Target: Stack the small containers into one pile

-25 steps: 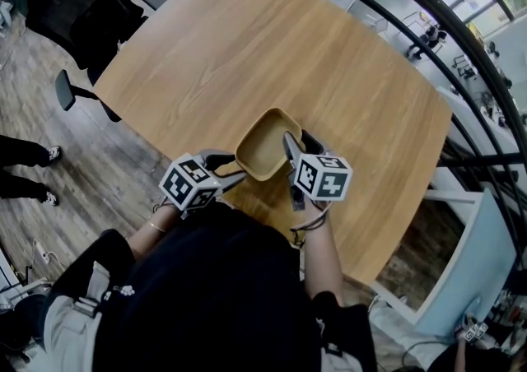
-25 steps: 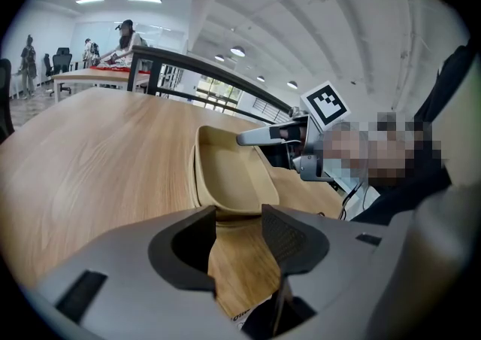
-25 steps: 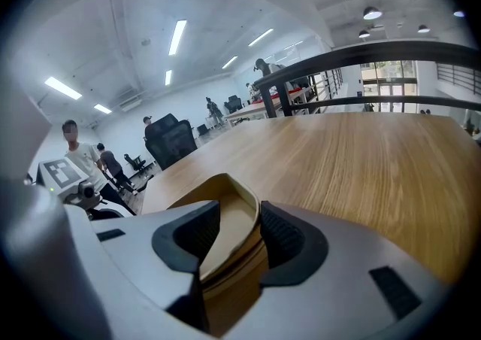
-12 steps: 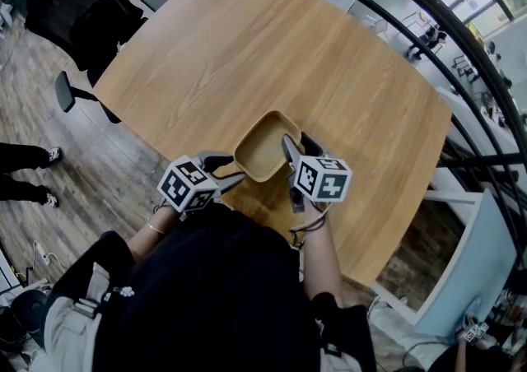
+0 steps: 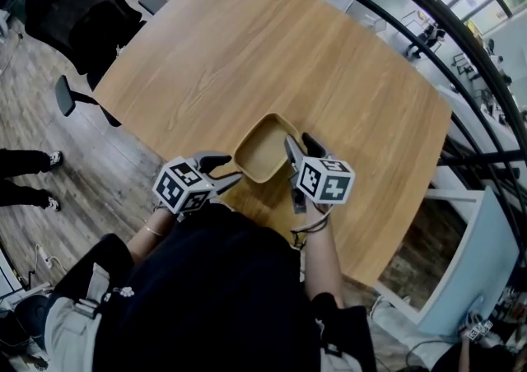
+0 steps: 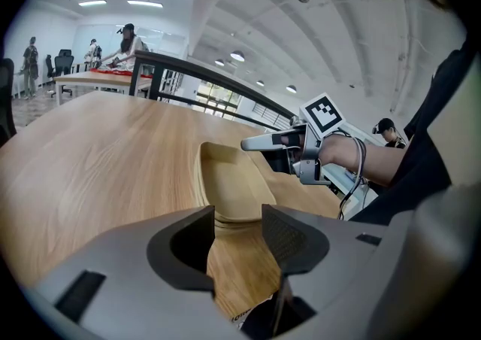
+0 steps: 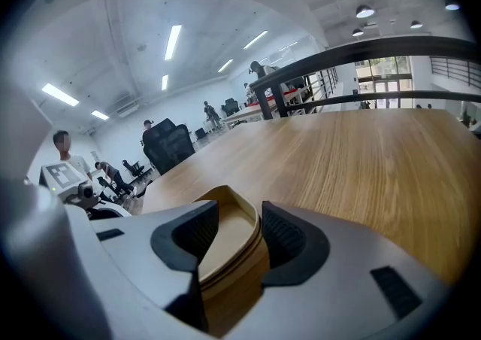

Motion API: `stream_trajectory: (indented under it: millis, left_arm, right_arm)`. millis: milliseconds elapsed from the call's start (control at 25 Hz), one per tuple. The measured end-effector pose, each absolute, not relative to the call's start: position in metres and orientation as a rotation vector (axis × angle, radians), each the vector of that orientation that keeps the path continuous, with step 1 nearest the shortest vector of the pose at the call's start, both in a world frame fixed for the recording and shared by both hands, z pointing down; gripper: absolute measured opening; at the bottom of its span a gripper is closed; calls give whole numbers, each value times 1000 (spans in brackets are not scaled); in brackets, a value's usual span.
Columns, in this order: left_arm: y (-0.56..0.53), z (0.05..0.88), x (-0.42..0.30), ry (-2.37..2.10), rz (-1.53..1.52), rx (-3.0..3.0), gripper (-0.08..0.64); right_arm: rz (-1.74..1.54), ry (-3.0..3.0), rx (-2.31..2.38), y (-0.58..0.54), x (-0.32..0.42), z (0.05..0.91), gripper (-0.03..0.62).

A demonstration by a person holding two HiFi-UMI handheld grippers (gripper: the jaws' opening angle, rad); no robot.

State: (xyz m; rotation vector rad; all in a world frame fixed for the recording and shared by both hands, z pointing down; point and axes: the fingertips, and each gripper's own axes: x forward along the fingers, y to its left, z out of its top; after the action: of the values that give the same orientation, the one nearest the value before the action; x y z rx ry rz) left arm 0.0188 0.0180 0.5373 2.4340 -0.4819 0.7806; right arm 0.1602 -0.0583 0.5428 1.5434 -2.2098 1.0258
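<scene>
Now, one pile (image 5: 265,148) of nested tan containers near the front edge of one wooden table (image 5: 247,41), one left gripper (image 5: 228,171) open at the pile's corner, one right gripper (image 5: 298,144) just opened wide, loosely straddling the pile's rim, one black chair (image 5: 66,0) beyond

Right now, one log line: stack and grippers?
stack: nested on table | left gripper: open | right gripper: just opened, stack rim between jaws

place: open office | signs: swivel chair (image 5: 70,0), desks (image 6: 94,77), strip lights (image 7: 173,41)
</scene>
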Motion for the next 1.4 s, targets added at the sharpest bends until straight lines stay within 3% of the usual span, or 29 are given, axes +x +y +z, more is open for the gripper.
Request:
stream_trajectory:
  millis: [320, 440, 560, 640, 720, 880, 1400]
  left_arm:
    - [-10, 513, 4, -567, 695, 2474, 193]
    - [-23, 502, 2, -599, 647, 2507, 192]
    - [-33, 491, 3, -624, 582, 2532, 187]
    - [-38, 484, 4, -636, 539, 2546, 163]
    - [-43, 477, 5, -660, 505, 2566, 84]
    - [-52, 471, 3, -690, 484, 2608, 44]
    - [-62, 470, 4, -688, 478, 2608, 36]
  right_arm:
    - [965, -2260, 1586, -60, 166, 525, 163]
    - [926, -2278, 1628, -62, 171, 514, 87]
    - [902, -2295, 1662, -61, 174, 505, 57]
    - [898, -2308, 1680, -59, 177, 501, 51]
    - [886, -2317, 1692, -57, 180, 497, 45]
    - [862, -2329, 1713, -54, 185, 487, 40]
    - [830, -2335, 1736, -57, 186, 478, 34]
